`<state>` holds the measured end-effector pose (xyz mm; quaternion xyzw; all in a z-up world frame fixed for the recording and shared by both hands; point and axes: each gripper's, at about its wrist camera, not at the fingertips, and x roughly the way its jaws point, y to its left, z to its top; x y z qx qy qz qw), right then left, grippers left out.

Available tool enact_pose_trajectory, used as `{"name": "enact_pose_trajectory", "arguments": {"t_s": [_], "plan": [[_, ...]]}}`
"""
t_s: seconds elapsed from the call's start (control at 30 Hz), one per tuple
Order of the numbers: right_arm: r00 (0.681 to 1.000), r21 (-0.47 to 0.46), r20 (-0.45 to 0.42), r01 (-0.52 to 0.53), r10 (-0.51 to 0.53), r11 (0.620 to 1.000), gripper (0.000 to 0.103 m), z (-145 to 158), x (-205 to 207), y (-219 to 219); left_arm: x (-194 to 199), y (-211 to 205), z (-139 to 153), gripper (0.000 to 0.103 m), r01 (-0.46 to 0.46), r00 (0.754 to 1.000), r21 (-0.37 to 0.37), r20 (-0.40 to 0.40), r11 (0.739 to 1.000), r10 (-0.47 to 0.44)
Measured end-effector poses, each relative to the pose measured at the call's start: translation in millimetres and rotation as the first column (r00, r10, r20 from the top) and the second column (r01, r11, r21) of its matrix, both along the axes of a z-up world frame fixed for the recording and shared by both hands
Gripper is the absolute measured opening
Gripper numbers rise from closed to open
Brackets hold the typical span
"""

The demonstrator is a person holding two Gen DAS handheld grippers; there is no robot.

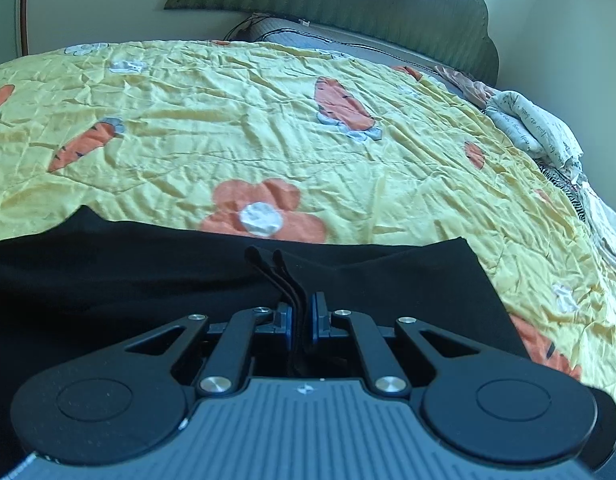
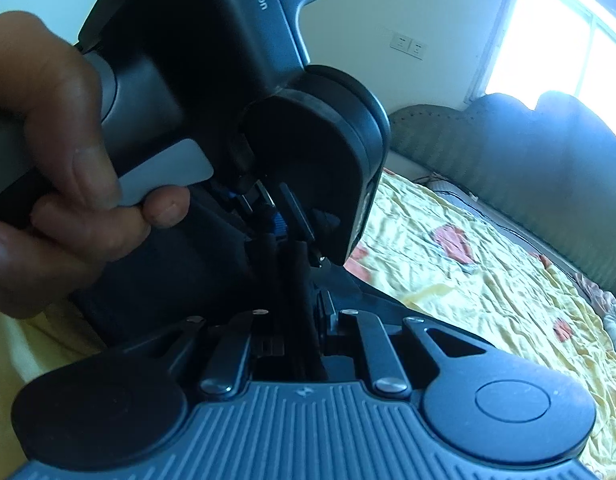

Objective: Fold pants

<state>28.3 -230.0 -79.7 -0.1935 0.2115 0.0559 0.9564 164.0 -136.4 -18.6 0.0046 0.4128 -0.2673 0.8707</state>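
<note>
Black pants (image 1: 148,276) lie across the near part of a yellow bedspread (image 1: 268,128) printed with carrots and flowers. My left gripper (image 1: 306,314) is shut on stacked edges of the black fabric, which poke up between its blue pads. In the right wrist view, my right gripper (image 2: 308,320) is also shut on a bunched strip of the pants (image 2: 296,272). The left gripper (image 2: 292,220) hangs right in front of it, held by a person's hand (image 2: 48,128), and clamps the same bunch just above. Most of the pants are hidden there.
A padded green headboard (image 1: 347,4) and a grey pillow (image 1: 300,36) stand at the far end of the bed. Crumpled printed bedding (image 1: 527,124) lies at the right edge. A bright window (image 2: 567,40) and wall sockets (image 2: 407,46) show in the right wrist view.
</note>
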Motion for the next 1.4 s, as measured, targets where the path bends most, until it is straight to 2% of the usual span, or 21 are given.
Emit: {"name": "enact_pose_trajectory", "arguments": {"t_s": [0.1, 0.2, 0.4, 0.5, 0.57, 0.77, 1.4], "plan": [[1.000, 0.013, 0.004, -0.017, 0.016, 1.000, 0.012, 1, -1, 0, -2, 11, 0, 0.007, -0.003, 0.999, 0.029, 0.035, 1.000, 0.002], [0.999, 0.024, 0.002, -0.042, 0.042, 0.999, 0.012, 1, 2, 5, -2, 23, 3, 0.007, -0.019, 0.999, 0.028, 0.049, 0.999, 0.018], [0.995, -0.006, 0.003, -0.098, 0.098, 0.995, 0.012, -3, -1, 20, 5, 42, 3, 0.007, -0.052, 0.998, 0.020, 0.038, 0.998, 0.051], [0.994, -0.003, -0.005, -0.109, 0.109, 0.994, 0.012, -3, -9, 11, 7, 48, 2, 0.007, -0.060, 0.998, 0.021, 0.034, 0.998, 0.059], [0.993, -0.006, -0.010, -0.117, 0.117, 0.993, 0.012, 0, 7, -1, 8, 51, 0, 0.007, -0.062, 0.998, 0.024, 0.032, 0.998, 0.061], [0.991, -0.012, -0.022, -0.131, 0.131, 0.991, 0.012, 2, 18, 0, 9, 57, -2, 0.007, -0.067, 0.997, 0.025, 0.029, 0.997, 0.066], [0.988, -0.020, -0.055, -0.149, 0.148, 0.989, 0.012, 9, 8, -9, 8, 62, -8, 0.007, -0.073, 0.997, 0.041, 0.024, 0.997, 0.072]]}}
